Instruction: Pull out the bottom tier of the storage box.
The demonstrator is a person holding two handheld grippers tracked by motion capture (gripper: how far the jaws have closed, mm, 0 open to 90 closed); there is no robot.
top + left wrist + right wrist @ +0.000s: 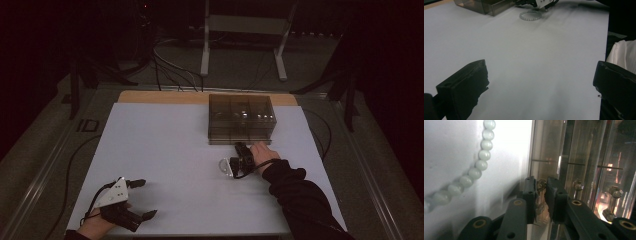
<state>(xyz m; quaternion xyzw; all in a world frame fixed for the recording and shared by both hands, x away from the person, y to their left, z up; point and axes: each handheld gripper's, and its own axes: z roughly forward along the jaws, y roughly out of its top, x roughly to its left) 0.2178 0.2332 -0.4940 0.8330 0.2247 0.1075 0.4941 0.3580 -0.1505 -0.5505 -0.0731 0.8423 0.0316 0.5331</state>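
A smoky clear box with drawers (241,117) stands at the back centre of the white table (165,145). My right gripper (242,148) points at its front. In the right gripper view the jaws (540,180) stand narrow with a small drawer knob (541,184) pinched between the pads. A white bead bracelet (223,166) lies on the table just left of that gripper, its beads (475,172) curving along beside the jaws. Near the front left corner my left gripper (146,199) rests wide open over bare table (541,82), nothing between its fingers.
Two more knobs (578,184) (615,192) show on the box front. The bracelet (530,15) and box corner (486,6) lie far ahead of the left gripper. A white cloth (624,53) sits off the table's edge. A metal stand (245,30) is behind the table.
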